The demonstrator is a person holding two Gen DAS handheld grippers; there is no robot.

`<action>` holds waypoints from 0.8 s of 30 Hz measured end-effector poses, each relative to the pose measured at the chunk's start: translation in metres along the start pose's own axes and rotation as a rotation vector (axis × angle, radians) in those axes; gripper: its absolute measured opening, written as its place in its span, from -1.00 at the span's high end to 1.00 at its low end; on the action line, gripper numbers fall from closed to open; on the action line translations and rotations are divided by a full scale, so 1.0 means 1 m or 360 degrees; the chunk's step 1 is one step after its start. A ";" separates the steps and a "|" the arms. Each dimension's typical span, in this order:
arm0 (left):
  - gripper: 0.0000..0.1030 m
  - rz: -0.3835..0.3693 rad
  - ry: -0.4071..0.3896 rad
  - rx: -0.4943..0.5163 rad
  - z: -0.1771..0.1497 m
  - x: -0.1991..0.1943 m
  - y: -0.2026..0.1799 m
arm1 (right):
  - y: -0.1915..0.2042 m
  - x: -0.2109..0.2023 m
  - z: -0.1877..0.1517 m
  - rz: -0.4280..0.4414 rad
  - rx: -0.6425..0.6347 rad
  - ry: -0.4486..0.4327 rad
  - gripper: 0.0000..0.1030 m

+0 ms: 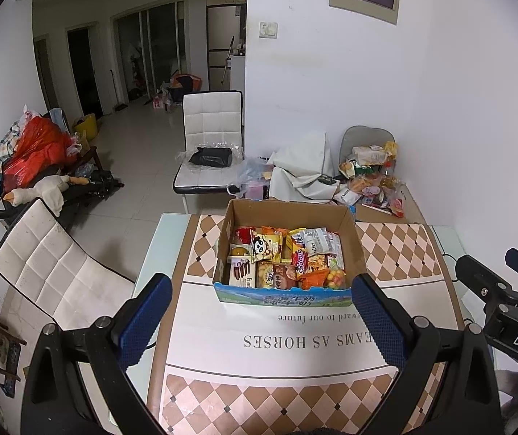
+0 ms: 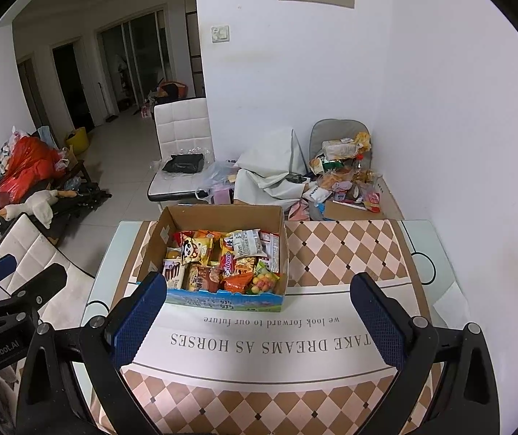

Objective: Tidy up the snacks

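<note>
Checkered brown-and-cream cloth covers the counter (image 2: 349,250), set against a white wall with white chairs (image 1: 212,123) beyond. Cardboard box (image 1: 288,214) of snacks (image 1: 288,261) sits toward the counter's far edge, ahead of both the left hand-held gripper (image 1: 262,315) and right hand-held gripper (image 2: 259,315), each spread wide and empty.

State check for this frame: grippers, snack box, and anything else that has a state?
Left gripper: open, holding nothing.
Right gripper: open, holding nothing.
Brown cardboard box with blue printed front: top open, upright, packed with snack packets.
Loose pile of snack packets behind the table: heaped, unsorted.
</note>
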State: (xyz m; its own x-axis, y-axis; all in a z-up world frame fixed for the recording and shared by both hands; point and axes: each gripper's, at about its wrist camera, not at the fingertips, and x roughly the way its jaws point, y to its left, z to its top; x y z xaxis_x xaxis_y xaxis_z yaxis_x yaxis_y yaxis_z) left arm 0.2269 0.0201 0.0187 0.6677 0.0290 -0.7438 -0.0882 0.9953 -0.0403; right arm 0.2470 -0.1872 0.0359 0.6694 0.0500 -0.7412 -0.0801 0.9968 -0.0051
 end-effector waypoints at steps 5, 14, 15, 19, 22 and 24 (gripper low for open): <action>-0.97 0.0006 -0.0011 -0.0006 0.001 -0.001 0.000 | 0.000 0.000 0.000 0.0006 0.0000 -0.0003 -1.00; -0.97 0.0009 -0.0013 -0.0012 -0.001 0.000 0.001 | -0.001 0.002 0.000 0.0008 0.0002 -0.0001 -1.00; -0.97 0.0010 -0.0012 -0.0012 -0.001 0.000 0.001 | -0.001 0.002 0.000 0.0008 -0.0001 -0.0001 -1.00; -0.97 0.0012 -0.0011 -0.0013 -0.001 -0.001 0.001 | 0.000 0.002 0.000 0.0008 0.0001 -0.0003 -1.00; -0.97 0.0012 -0.0011 -0.0014 -0.002 -0.001 0.002 | -0.001 0.002 0.000 0.0010 0.0001 -0.0002 -1.00; -0.97 0.0012 -0.0010 -0.0014 -0.002 -0.001 0.001 | -0.001 0.003 0.000 0.0010 0.0002 0.0000 -1.00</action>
State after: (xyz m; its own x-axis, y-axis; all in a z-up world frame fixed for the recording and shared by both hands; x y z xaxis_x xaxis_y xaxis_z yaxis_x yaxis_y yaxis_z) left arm 0.2248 0.0213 0.0184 0.6718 0.0372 -0.7398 -0.0999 0.9942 -0.0407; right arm 0.2488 -0.1880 0.0339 0.6688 0.0565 -0.7413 -0.0834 0.9965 0.0006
